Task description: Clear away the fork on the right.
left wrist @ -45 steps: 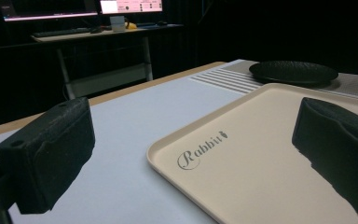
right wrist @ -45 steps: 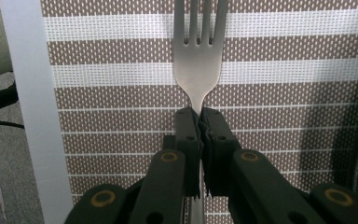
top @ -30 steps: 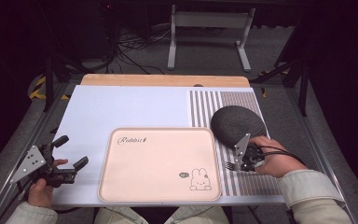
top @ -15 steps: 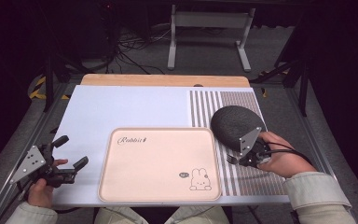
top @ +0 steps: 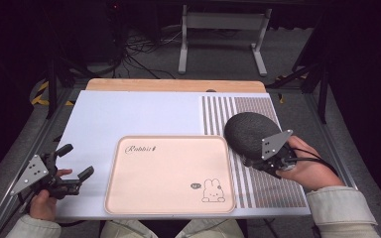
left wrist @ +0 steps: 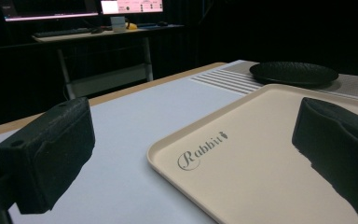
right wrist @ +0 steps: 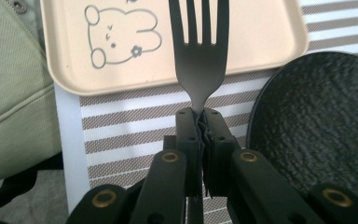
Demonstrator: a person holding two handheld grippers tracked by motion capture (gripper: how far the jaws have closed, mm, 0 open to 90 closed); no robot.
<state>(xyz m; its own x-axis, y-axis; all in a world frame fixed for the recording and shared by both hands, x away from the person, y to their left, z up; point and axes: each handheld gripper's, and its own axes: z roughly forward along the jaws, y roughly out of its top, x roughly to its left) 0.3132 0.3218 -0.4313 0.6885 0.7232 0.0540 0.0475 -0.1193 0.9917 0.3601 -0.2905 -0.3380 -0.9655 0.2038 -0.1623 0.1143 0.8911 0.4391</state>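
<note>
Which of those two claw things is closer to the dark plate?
The right. The right gripper, holding a fork, sits at the plate's near edge; the left gripper is across the tray.

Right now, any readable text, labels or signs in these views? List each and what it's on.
"Rabbit" in script, printed on the beige tray near its far left corner, followed by a small mark too small to read.
Small speech bubble beside the rabbit drawing on the tray: too small to read.
Lit monitor screens in the left gripper view's background: text blurred, unreadable.

Black fork, black plate, beige tray, striped placemat
</note>
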